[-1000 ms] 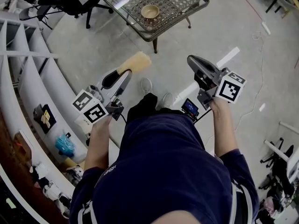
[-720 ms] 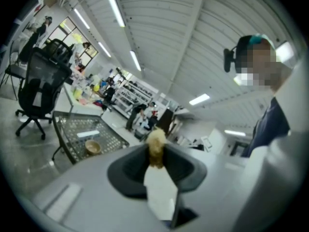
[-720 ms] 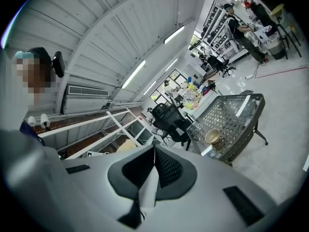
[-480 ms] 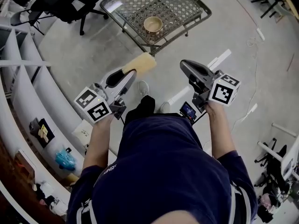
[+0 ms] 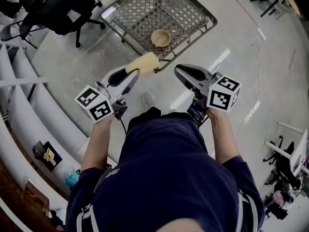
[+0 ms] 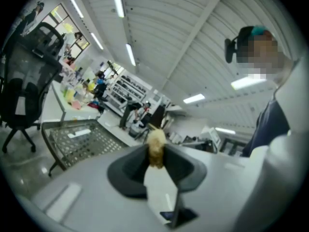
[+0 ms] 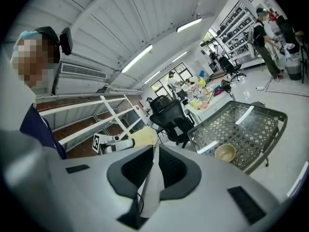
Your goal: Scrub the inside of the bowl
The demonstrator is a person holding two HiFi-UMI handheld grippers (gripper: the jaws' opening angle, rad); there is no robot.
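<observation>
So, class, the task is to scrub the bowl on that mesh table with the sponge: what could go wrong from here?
1. The bowl stands loose near the edge of the mesh table. The right gripper is shut and empty, so nothing steadies the bowl and scrubbing might push it off.
2. The left gripper pinches the sponge by one end only, so under pressure it may bend or slip from the jaws.

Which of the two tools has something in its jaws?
The left tool: it grips a yellow sponge. The right tool is shut with nothing in it.
</observation>
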